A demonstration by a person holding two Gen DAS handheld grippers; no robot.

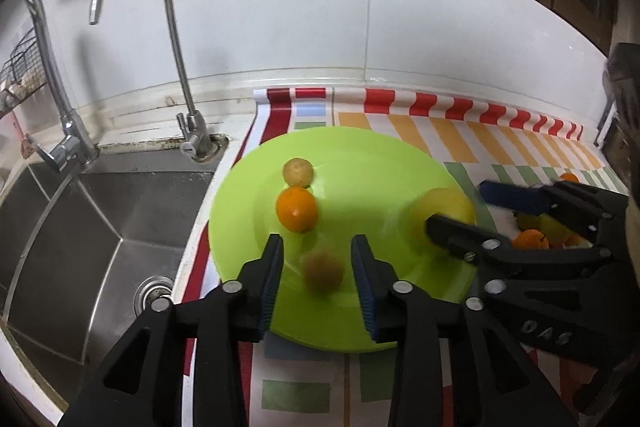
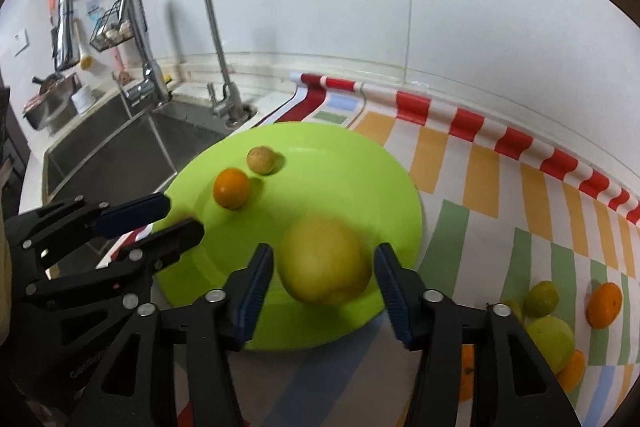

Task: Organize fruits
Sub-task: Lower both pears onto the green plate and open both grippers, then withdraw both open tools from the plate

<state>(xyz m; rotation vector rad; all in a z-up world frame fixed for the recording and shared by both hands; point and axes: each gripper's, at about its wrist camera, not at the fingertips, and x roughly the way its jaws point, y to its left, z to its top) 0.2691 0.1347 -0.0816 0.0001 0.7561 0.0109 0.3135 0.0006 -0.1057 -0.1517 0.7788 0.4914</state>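
Observation:
A lime-green plate (image 1: 360,163) (image 2: 340,167) lies on the striped mat beside the sink. On it sit an orange (image 1: 297,209) (image 2: 231,187) and a small yellow-brown fruit (image 1: 298,171) (image 2: 261,159). My left gripper (image 1: 319,259) (image 2: 185,215) is open over the plate's near side, with a blurred small brown fruit (image 1: 322,273) between its fingers, clear of both pads. My right gripper (image 2: 324,267) (image 1: 456,205) is open over the plate's right part; a blurred large yellow fruit (image 2: 324,261) (image 1: 444,209) sits in its gap with slim space on each side.
More fruit lies on the mat (image 2: 460,155) right of the plate: a green one (image 2: 542,299), an orange (image 2: 604,305) and a yellow-green one (image 2: 550,341). The steel sink (image 1: 100,227) with two faucets (image 1: 176,47) is to the left. A white tiled wall stands behind.

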